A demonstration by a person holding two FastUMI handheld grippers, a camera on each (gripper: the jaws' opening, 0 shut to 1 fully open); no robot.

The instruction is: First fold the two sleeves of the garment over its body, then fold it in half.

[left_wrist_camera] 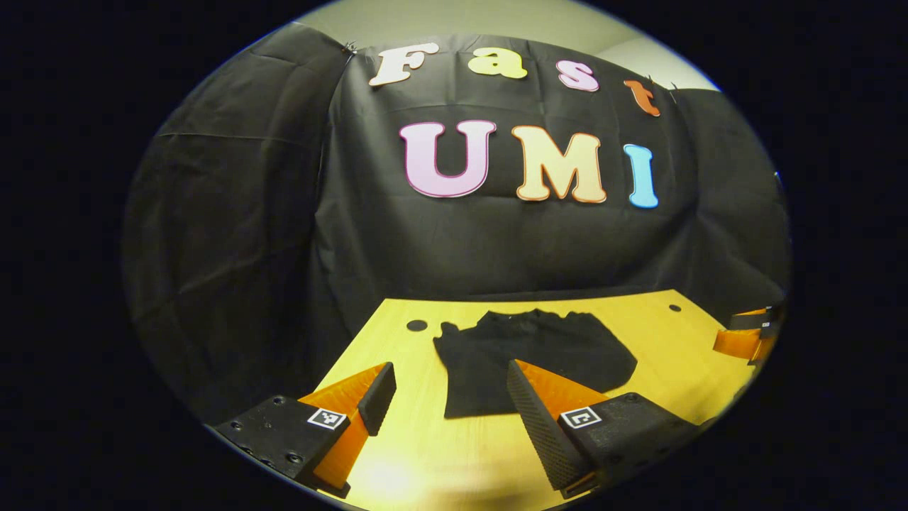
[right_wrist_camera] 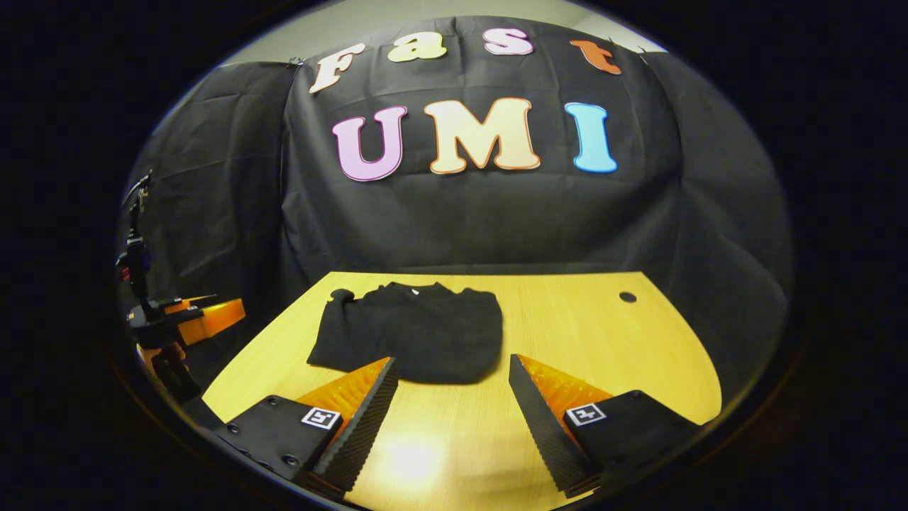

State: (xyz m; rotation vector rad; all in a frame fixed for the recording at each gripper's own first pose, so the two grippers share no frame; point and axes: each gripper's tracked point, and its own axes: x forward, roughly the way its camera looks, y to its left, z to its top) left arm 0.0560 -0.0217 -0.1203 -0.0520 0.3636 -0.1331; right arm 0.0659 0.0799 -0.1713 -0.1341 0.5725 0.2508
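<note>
A black garment [left_wrist_camera: 528, 358] lies flat on the yellow wooden table [left_wrist_camera: 660, 333], its sleeves folded in over the body. In the left gripper view my left gripper [left_wrist_camera: 448, 404] hovers open just short of the garment's near edge, nothing between its fingers. The right gripper [left_wrist_camera: 746, 333] shows at the far right edge of that view. In the right gripper view the same garment [right_wrist_camera: 415, 333] lies left of centre on the table [right_wrist_camera: 582, 319], and my right gripper [right_wrist_camera: 452, 404] stands open above its near right corner. The left gripper [right_wrist_camera: 188, 319] shows at the far left.
Black cloth walls close the booth behind and beside the table. Round cable holes [left_wrist_camera: 416, 325] [right_wrist_camera: 627, 297] sit near the table's far corners. Bare wood stretches to the right of the garment in the right gripper view.
</note>
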